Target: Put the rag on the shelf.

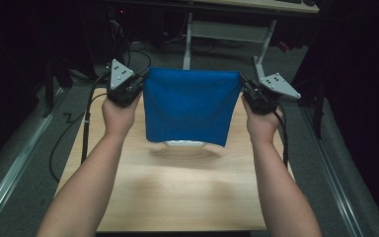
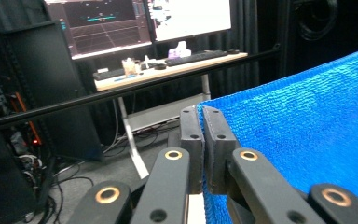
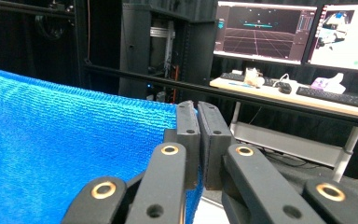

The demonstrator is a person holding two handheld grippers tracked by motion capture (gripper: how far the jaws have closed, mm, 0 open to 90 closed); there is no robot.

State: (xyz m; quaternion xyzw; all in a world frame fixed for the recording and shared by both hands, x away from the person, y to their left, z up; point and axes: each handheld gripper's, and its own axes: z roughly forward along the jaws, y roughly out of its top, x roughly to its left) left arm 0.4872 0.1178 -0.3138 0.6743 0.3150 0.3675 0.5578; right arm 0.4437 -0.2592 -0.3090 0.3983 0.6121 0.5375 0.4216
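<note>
I hold the cloth [image 1: 191, 106] stretched between my 2 grippers, left [image 2: 204, 140] and right [image 3: 198, 135], each clamped tight on 1 top corner. Risk: uneven tension pulls a corner free; the hanging hem snags the bowl [image 1: 185, 144] below.

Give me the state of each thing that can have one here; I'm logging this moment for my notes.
blue cloth: held up by its two top corners, spread flat, hanging above the table.
left gripper: shut on one top corner of the cloth.
right gripper: shut on the other top corner.
white dish: resting on the wooden table, mostly hidden behind the cloth's lower edge.
monitors: switched on.
</note>
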